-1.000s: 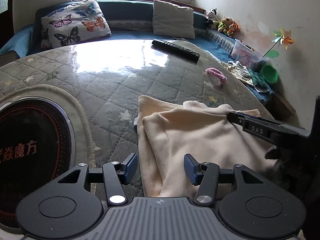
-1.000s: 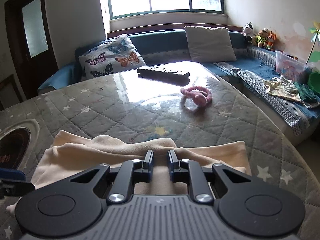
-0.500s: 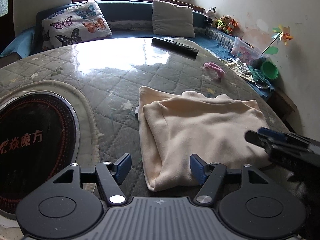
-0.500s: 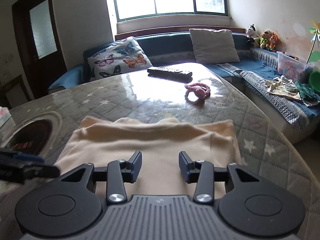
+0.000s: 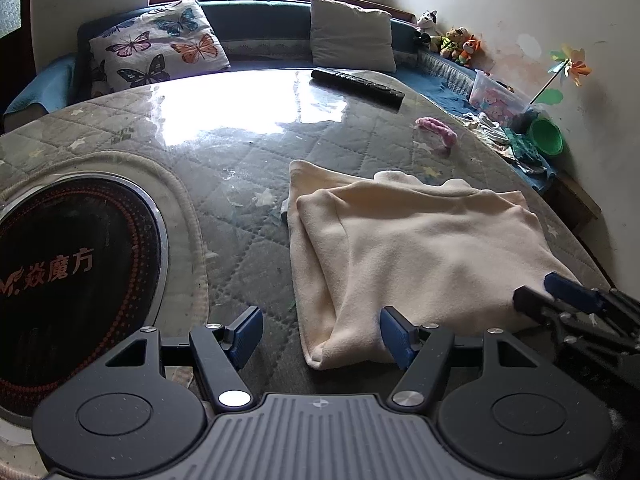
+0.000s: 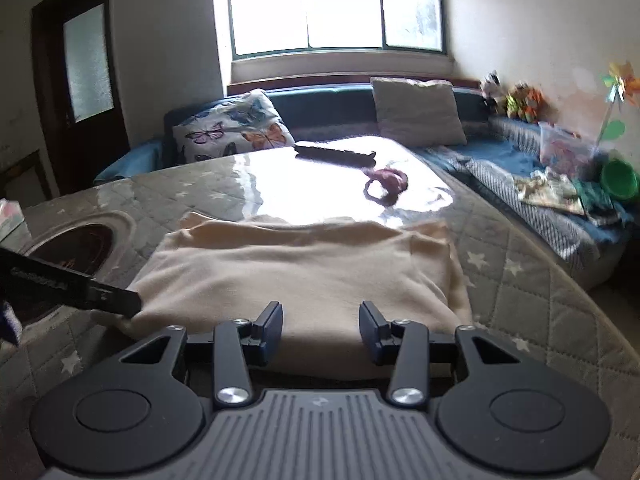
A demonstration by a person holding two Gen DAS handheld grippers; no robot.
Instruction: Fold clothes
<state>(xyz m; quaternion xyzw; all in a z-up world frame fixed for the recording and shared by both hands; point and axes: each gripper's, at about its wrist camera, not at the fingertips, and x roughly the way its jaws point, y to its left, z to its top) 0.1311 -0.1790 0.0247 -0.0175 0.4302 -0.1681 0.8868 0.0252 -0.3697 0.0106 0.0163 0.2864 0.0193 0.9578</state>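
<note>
A cream garment (image 5: pixel 412 248) lies folded on the quilted table (image 5: pixel 224 168), its layered edges showing along the left side and far edge. The left gripper (image 5: pixel 322 336) hangs over the garment's near left corner with its jaws spread wide and nothing between them; the right-hand blue pad (image 5: pixel 394 336) sits just above the cloth's near edge, while the other pad is over bare quilting. The right gripper (image 6: pixel 320 328) hovers at the garment's near edge, its jaws also wide apart and empty (cloth shows plainly in the gap). Each gripper shows in the other's view: the right one enters at the garment's near right corner in the left wrist view, and the left one reaches in as a dark bar at the cloth's near left corner in the right wrist view. A round black cooktop (image 5: pixel 72 272) is set into the table left of the garment. Farther back lie a remote (image 5: pixel 356 82) and a pink toy (image 5: pixel 436 130), well apart from the cloth.
</note>
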